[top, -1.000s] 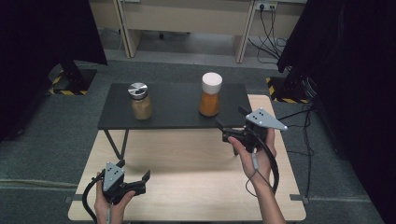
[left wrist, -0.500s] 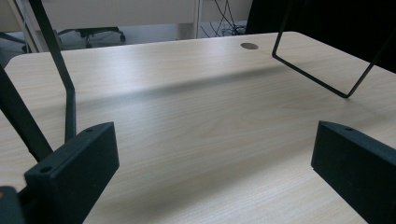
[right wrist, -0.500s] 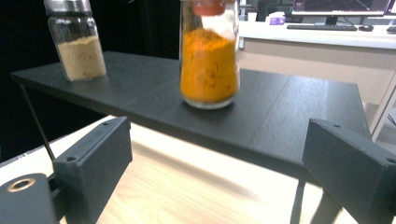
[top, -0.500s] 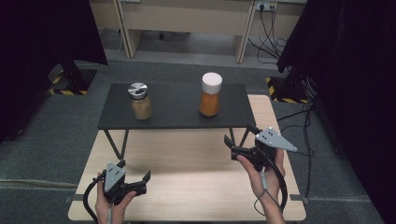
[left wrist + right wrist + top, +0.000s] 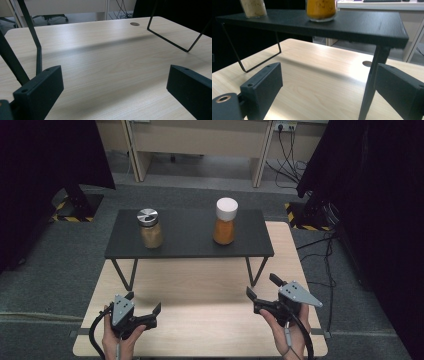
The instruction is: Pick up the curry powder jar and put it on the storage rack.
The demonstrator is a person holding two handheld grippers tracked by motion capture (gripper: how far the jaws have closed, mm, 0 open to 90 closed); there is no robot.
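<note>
Two jars stand on a raised black shelf: a silver-lidded jar of tan powder at the left and a white-capped jar of orange powder at the right. My left gripper is open low over the wooden table, near its front left. My right gripper is open too, near the front right, below the shelf's right leg. In the right gripper view the orange jar and the tan jar sit on the shelf above my empty jaws. Bare tabletop lies between the jaws in the left gripper view.
The shelf stands on thin black wire legs on the table; one leg rises close in front of my right gripper. Grey carpet surrounds the table. Desks, cables and dark curtains stand behind and to both sides.
My right gripper has drawn back from the shelf's front right edge toward the table's near side and lowered. The left gripper has stayed nearly still.
</note>
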